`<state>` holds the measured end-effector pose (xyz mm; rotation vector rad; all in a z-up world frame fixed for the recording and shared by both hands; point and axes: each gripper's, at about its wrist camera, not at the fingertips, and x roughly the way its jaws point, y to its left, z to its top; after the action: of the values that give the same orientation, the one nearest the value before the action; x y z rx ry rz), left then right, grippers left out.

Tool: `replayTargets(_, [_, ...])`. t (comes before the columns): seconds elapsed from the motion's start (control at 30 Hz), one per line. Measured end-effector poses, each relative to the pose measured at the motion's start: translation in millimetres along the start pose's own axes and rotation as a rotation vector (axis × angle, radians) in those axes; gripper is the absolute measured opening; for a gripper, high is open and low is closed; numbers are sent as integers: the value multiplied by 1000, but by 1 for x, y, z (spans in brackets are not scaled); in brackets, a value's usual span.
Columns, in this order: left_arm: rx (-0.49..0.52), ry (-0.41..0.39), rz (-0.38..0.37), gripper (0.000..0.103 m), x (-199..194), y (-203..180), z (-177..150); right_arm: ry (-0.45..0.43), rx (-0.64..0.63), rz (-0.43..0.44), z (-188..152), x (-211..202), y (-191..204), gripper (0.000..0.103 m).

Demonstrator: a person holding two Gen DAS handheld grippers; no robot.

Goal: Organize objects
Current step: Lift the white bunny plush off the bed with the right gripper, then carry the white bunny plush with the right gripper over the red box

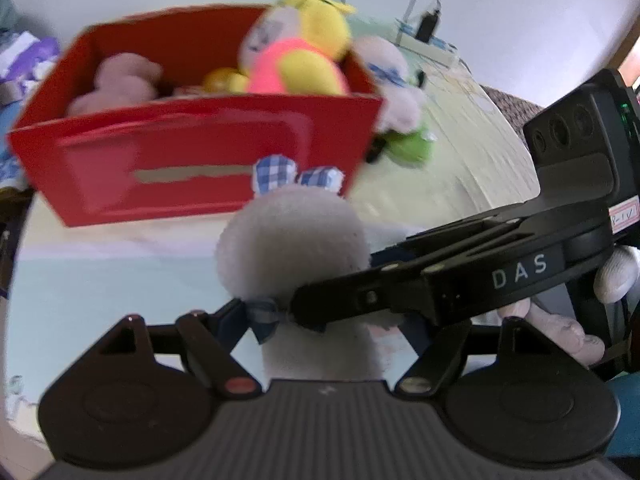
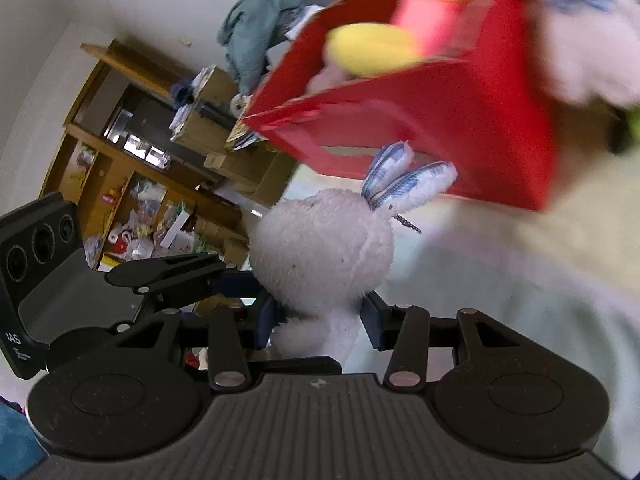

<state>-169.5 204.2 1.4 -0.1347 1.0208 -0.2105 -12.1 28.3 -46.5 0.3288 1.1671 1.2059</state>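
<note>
Both black two-finger grippers clamp one white fluffy plush rabbit with blue checked ears (image 1: 292,240): the left gripper (image 1: 328,324) pinches its neck, and the right gripper (image 2: 320,316) closes on it too, crossing in from the side. Just beyond stands a red cardboard box (image 1: 192,160) with a yellow-and-pink plush toy (image 1: 304,56) and a pale pink plush toy (image 1: 120,80) inside.
</note>
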Motion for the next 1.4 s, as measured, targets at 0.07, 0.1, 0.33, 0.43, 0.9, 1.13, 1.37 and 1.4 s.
replayTargets(0.07, [-5, -23, 2, 77, -13, 16, 0, 3, -31, 5, 7, 11, 15, 48])
replayTargets(0.1, [-7, -36, 1, 77, -20, 23, 0, 3, -42, 7, 10, 16, 22, 48])
replayTargets(0.33, [37, -102, 13, 77, -61, 69, 3, -11, -114, 40, 29, 47, 59, 48])
replayTargets(0.43, [67, -139, 20, 77, -79, 85, 5, -33, -125, 72, 36, 58, 70, 48])
replayTargets(0.9, [207, -350, -97, 77, -96, 126, 74, -362, -143, -47, 92, 42, 100, 48])
replayTargets(1.13, [245, -350, -218, 77, -54, 125, 128, -462, -107, -245, 114, 30, 89, 48])
replayTargets(1.37, [233, -262, -255, 77, 5, 118, 156, -417, -68, -416, 134, 37, 61, 46])
replayTargets(1.4, [234, -241, -251, 77, 15, 116, 157, -402, -65, -437, 136, 41, 57, 46])
